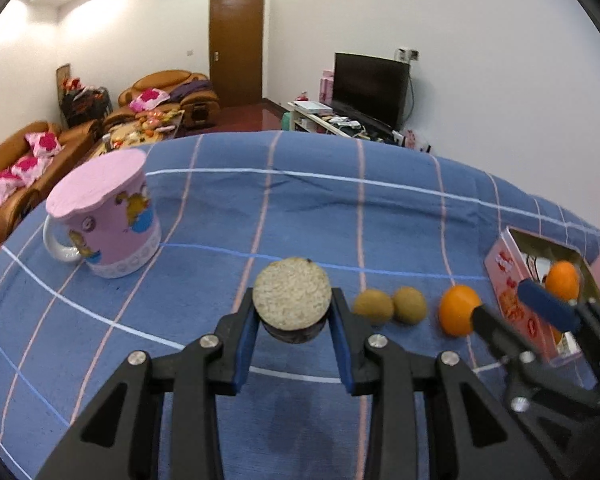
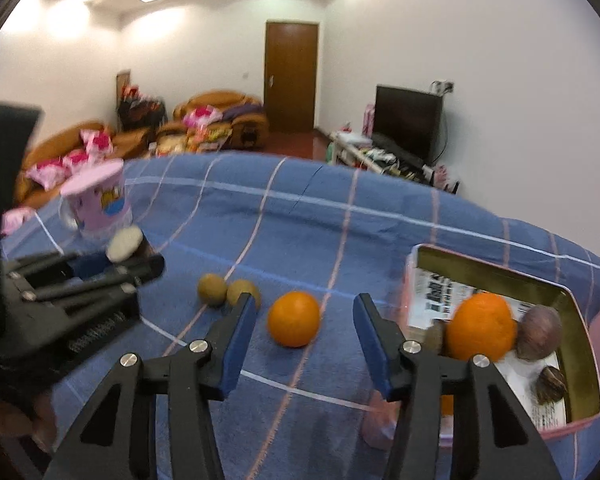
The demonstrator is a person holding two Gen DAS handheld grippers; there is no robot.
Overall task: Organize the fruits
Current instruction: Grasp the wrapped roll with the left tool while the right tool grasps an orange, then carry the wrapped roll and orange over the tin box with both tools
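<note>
Left gripper (image 1: pixel 292 308) clamps a round cake (image 1: pixel 292 294), lifted. Right gripper (image 2: pixel 304 314) jaws spread, orange (image 2: pixel 294 319) on the cloth (image 2: pixel 300 220) between them. Tin (image 2: pixel 580 360) at 3 o'clock holds another orange (image 2: pixel 481 327); two kiwis (image 2: pixel 228 289) at 10 o'clock.

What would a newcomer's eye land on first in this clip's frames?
Probably the left gripper clamped on a round, pale-topped, dark-sided object above the blue checked cloth. Next, the loose orange on the cloth in front of the open right gripper, and the pink tin at right holding another orange.
</note>
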